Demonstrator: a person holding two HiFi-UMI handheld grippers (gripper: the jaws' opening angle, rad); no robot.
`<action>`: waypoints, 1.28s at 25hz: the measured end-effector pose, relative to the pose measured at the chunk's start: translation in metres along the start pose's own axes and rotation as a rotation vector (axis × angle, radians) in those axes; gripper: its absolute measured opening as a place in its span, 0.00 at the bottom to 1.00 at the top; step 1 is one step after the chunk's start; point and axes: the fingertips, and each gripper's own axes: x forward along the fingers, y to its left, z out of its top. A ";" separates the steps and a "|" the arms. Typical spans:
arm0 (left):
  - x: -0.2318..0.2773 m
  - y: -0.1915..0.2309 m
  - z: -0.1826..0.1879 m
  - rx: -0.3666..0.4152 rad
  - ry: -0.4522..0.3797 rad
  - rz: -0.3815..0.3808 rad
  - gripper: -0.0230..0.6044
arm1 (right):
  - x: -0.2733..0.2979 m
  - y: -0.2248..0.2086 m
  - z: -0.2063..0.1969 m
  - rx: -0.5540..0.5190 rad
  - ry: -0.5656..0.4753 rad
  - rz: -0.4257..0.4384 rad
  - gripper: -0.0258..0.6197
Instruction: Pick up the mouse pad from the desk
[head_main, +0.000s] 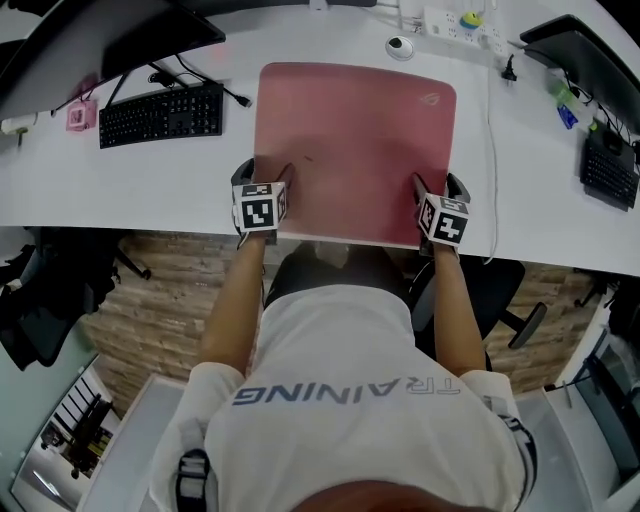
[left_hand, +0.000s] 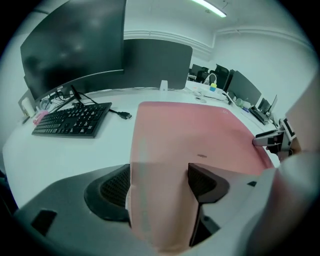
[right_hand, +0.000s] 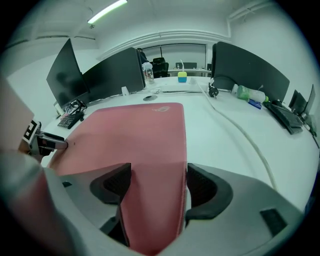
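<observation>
The left tool (head_main: 267, 174) stands wide open, its 2 jaws astride the near left corner of the pink mouse pad (head_main: 355, 140) without clamping it. The right tool (head_main: 438, 186) is just as wide astride the near right corner. The mouse pad lies flat on the white bench (head_main: 180, 180) at upper centre of the head view, with a black keyboard (head_main: 162, 113) to its left.

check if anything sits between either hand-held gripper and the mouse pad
Nothing visible does. The near corners of the pad lie between the open jaws of the left hand-held gripper and the right hand-held gripper.
</observation>
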 end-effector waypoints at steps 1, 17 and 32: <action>0.000 0.001 0.000 -0.008 -0.004 -0.006 0.63 | 0.000 0.001 0.000 0.005 -0.006 -0.009 0.60; -0.009 -0.018 0.002 -0.008 -0.001 -0.051 0.34 | -0.008 0.031 -0.001 0.021 0.001 0.021 0.20; -0.086 -0.040 0.064 0.000 -0.173 -0.213 0.17 | -0.077 0.042 0.056 0.027 -0.165 0.025 0.13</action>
